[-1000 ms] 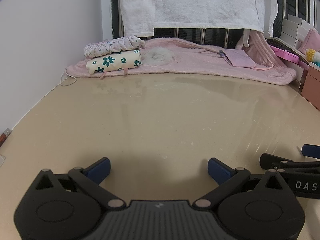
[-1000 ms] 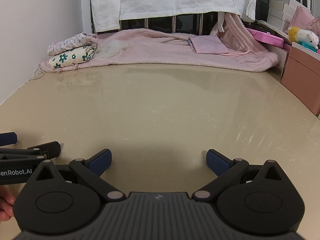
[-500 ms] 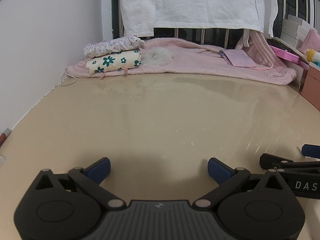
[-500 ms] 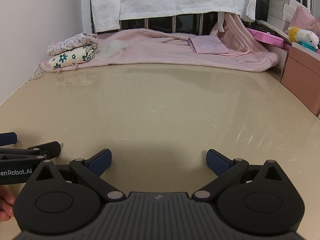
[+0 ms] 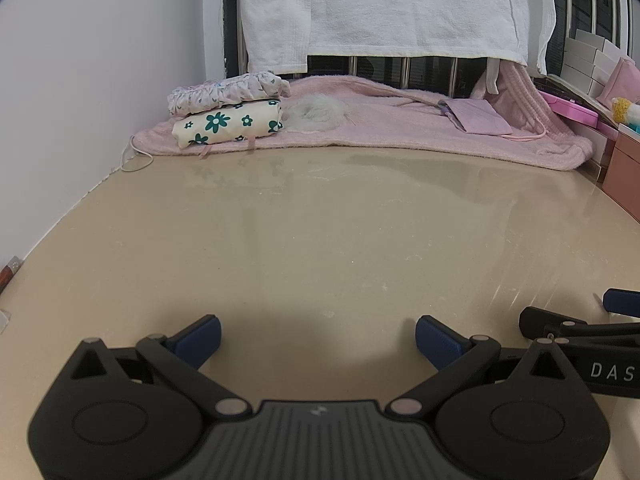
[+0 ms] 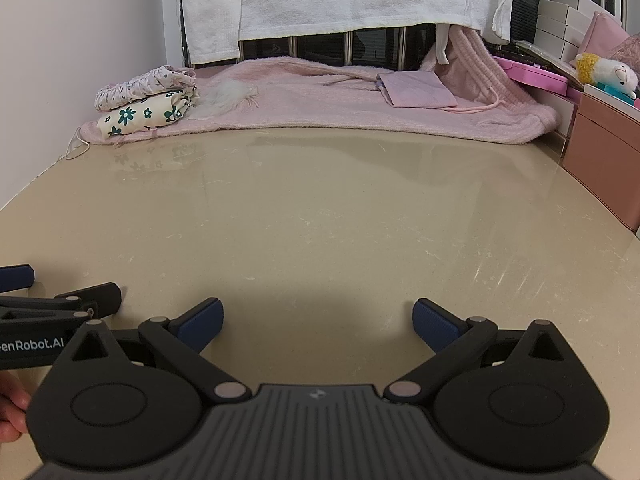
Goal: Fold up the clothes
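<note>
Clothes first: two folded pieces stacked at the far left, a cream flowered bundle (image 5: 228, 123) with a ruffled pale floral piece (image 5: 226, 92) on top, both sitting on a pink blanket (image 5: 384, 128) along the back edge. Looks done already, that pile. Well apart from both claws, nothing of cloth anywhere near the fingers.

Left gripper (image 5: 318, 336) low over the beige tabletop (image 5: 320, 240), jaws spread wide, holding nothing. Right gripper (image 6: 316, 322) just beside it, equally spread, equally empty. Side by side, close enough to show in each other's view.

Risks from here, as a guess: reaching for the pink blanket or the small pink folded cloth (image 5: 478, 118) and dragging the finished stack along, since the stack rests right on that blanket. Tugging a near edge likely topples the ruffled piece. Fluffy white tuft (image 5: 318, 114) just beside the stack, easy to snag. Thin white cord (image 5: 134, 158) looping off the blanket's left corner, another catch point. Hard to tell which garment comes next, if any.

Room to move: plenty of bare glossy surface between claws and blanket. Tighter at the sides: white wall (image 5: 88, 100) hard on the left, pink drawer box (image 6: 604, 156) at the right edge, white towel (image 5: 392, 8) hanging over railings behind. Grippers themselves crowded together, so a knock possible on any inward swing.
</note>
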A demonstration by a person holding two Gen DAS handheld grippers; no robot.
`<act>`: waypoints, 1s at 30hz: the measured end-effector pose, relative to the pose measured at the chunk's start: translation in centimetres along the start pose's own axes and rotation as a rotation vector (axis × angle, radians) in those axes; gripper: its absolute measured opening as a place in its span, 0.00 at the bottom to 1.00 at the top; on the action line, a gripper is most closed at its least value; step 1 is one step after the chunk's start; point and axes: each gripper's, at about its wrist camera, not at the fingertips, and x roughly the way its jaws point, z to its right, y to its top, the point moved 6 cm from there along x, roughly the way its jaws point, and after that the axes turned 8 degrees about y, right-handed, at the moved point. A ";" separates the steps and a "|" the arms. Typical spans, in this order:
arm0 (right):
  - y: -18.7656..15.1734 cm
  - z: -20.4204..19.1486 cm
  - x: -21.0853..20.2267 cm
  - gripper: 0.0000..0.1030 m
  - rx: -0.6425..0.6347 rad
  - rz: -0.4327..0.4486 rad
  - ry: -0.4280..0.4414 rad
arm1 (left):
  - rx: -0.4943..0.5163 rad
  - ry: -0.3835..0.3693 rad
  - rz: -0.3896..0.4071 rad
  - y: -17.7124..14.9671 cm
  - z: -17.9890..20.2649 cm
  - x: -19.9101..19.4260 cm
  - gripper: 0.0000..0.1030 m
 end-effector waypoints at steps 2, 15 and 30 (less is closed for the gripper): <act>0.0 0.0 0.0 0.99 0.000 0.000 0.000 | 0.000 0.000 0.000 0.0 0.0 0.0 1.00; 0.0 0.0 0.0 0.99 0.000 0.000 0.000 | 0.000 0.000 0.000 0.0 -0.2 0.0 1.00; -0.1 0.0 0.0 0.99 0.001 0.000 0.000 | 0.000 -0.001 0.000 0.0 -0.4 0.2 1.00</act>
